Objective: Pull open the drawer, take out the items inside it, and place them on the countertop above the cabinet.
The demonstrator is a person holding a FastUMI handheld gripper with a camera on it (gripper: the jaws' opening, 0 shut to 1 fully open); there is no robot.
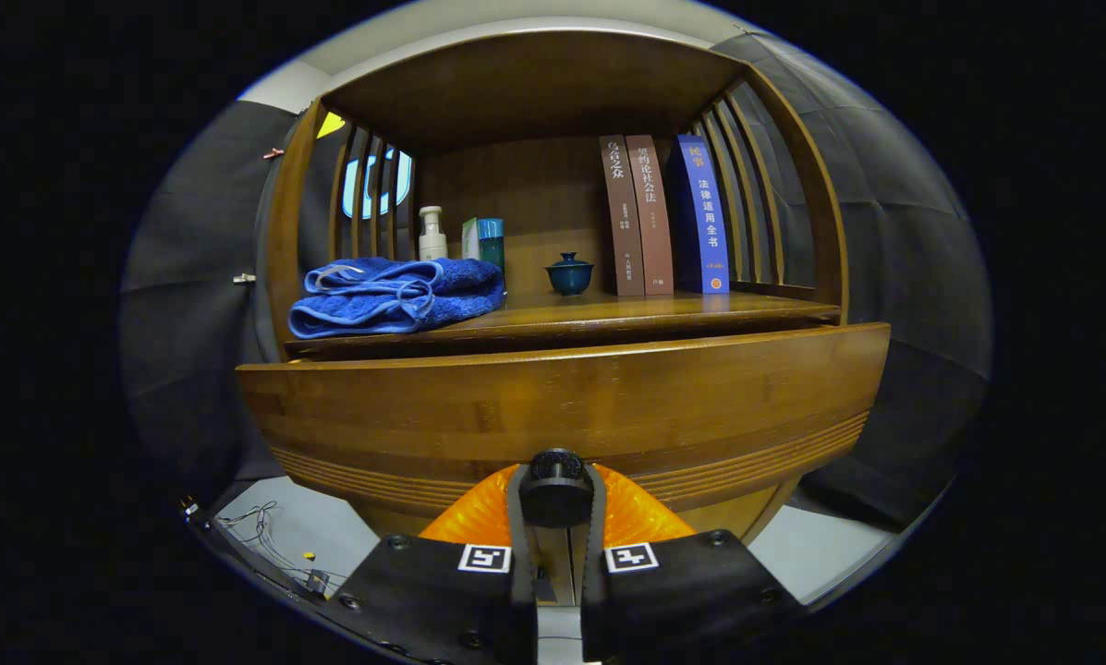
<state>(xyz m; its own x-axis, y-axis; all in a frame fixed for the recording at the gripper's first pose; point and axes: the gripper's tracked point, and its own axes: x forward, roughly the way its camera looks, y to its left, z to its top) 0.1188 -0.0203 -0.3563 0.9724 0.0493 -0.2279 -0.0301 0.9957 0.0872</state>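
The gripper (555, 494) has its two fingers pinched on the dark round drawer knob (554, 469), one finger on each side of it. The knob sits on the wooden drawer front (562, 397), directly ahead of the fingers. The drawer front stands forward of the countertop (608, 314) edge above it, with a gap visible at its right end, so the drawer appears partly open. Judged from this, the pull step is in progress; item removal and placement are not yet done.

Beyond the fingers, on the countertop, left to right:
- a folded blue towel (395, 294);
- a pale pump bottle (432, 235), behind the towel;
- a teal container (491, 242) with a light box beside it;
- a small dark lidded cup (569, 273);
- two brown books (637, 214) and a blue book (703, 214), upright.

Whether any of these came from the drawer cannot be told.

Hidden or unclear: the drawer interior lies behind the drawer front, so its contents and their number are not visible. The extent of opening cannot be judged exactly. Thin wires (266, 531) lie on the floor to the left of the fingers; their purpose is unclear.
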